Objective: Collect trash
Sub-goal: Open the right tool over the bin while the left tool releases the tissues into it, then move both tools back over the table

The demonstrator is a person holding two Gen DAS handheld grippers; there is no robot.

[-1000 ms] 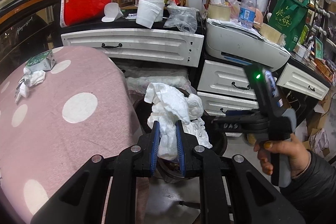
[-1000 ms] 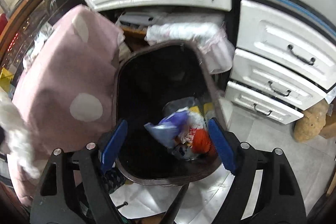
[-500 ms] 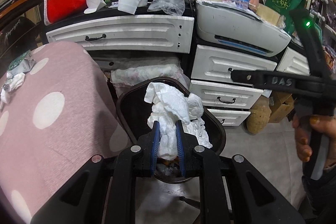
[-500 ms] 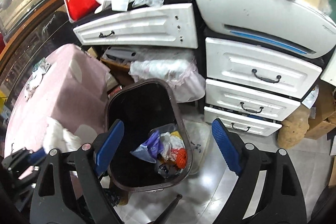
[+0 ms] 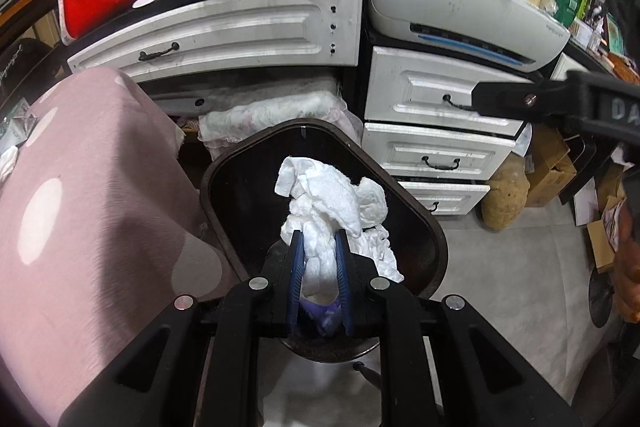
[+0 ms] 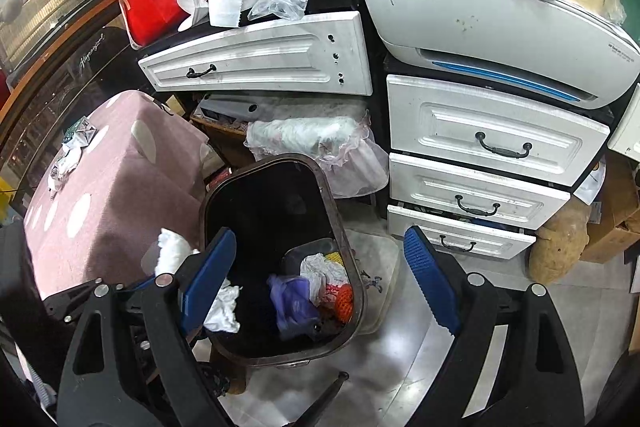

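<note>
My left gripper (image 5: 319,247) is shut on a wad of white tissue (image 5: 328,203) and holds it over the open dark trash bin (image 5: 434,239). The tissue also shows in the right wrist view (image 6: 172,251), at the bin's left rim. My right gripper (image 6: 320,259) is open and empty above the bin (image 6: 340,223), which holds a purple bag (image 6: 290,301) and other trash. More crumpled tissue and a green wrapper (image 6: 74,143) lie on the pink dotted table (image 6: 108,183).
White drawers (image 6: 484,167) and a printer (image 6: 492,23) stand right of the bin. A long white drawer front (image 6: 260,59) is behind it, with a cluttered countertop above. A wrapped bundle (image 6: 316,139) lies behind the bin. Cardboard boxes (image 5: 552,167) sit at the right.
My left gripper has carried the tissue from beside the table to over the bin. My right gripper has risen and pulled back from the bin, staying open.
</note>
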